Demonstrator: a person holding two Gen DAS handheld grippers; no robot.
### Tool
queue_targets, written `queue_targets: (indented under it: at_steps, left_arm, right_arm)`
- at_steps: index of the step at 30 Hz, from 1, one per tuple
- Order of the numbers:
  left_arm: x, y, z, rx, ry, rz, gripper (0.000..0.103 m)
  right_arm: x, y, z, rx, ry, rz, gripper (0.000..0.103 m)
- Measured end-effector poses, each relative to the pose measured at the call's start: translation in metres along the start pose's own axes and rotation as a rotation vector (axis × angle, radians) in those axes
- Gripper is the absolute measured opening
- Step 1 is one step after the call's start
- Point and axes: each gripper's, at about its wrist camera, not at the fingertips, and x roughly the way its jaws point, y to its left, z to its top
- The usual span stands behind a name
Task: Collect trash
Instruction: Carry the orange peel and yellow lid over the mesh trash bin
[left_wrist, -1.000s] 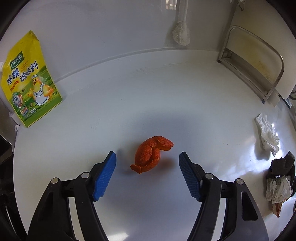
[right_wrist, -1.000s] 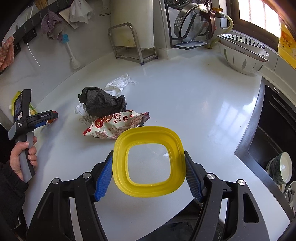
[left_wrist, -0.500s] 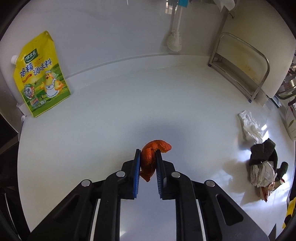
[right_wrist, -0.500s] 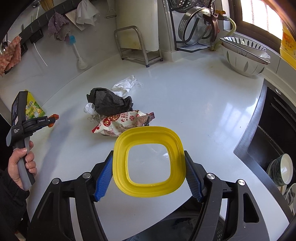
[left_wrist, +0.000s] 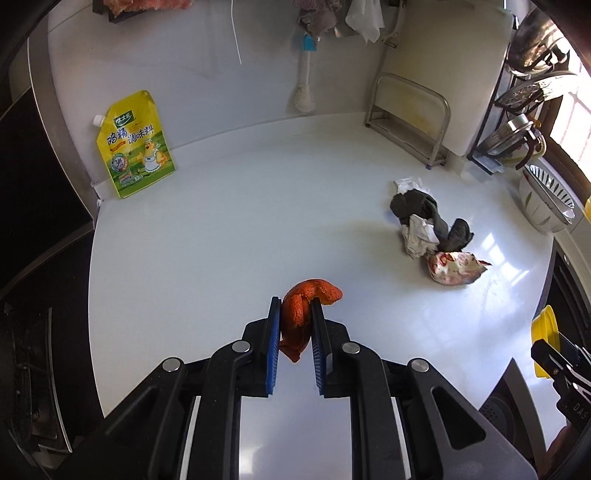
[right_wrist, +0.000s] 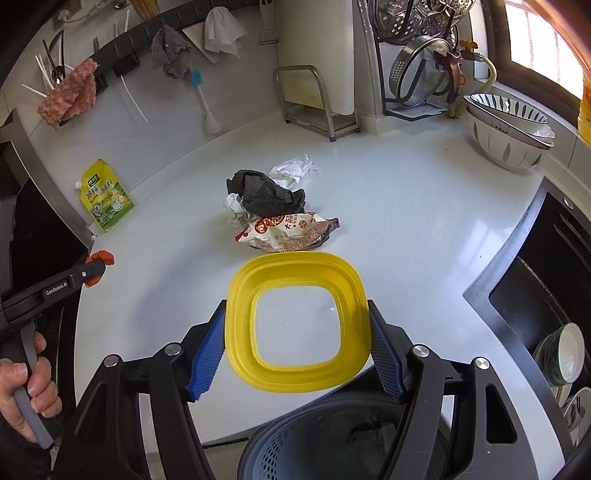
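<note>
My left gripper (left_wrist: 294, 308) is shut on an orange peel (left_wrist: 301, 314) and holds it above the white counter (left_wrist: 221, 240); it also shows in the right wrist view (right_wrist: 96, 269). My right gripper (right_wrist: 297, 325) is shut on a yellow square frame lid (right_wrist: 297, 321), above a grey perforated bin (right_wrist: 332, 439). A trash pile lies mid-counter: a dark cloth (right_wrist: 266, 192), crumpled white paper (right_wrist: 293, 168) and a red-and-white snack wrapper (right_wrist: 286, 232). The pile also shows in the left wrist view (left_wrist: 428, 221).
A yellow seasoning pouch (left_wrist: 135, 146) leans on the back wall. A brush (left_wrist: 304, 92) hangs there. A metal rack (left_wrist: 410, 118) and stacked bowls (right_wrist: 508, 136) stand at the back right. A sink (right_wrist: 535, 314) lies at the right.
My left gripper closed on the orange peel and lifted it off the counter, drawing back. My right gripper kept holding the yellow lid and moved back over the bin.
</note>
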Motion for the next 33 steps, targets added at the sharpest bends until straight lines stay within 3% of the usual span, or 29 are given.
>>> queue_targets:
  at_steps: [15,33]
  left_arm:
    - [-0.06,-0.086,-0.09,0.027,0.056,-0.058,0.016]
    - [-0.085,-0.152,-0.149,0.076,0.103,-0.084,0.016]
  right_arm:
    - [-0.065,-0.039,-0.065,-0.048,0.045,0.008,0.068]
    - [-0.099,-0.075,-0.114,-0.072,0.092,0.026,0.068]
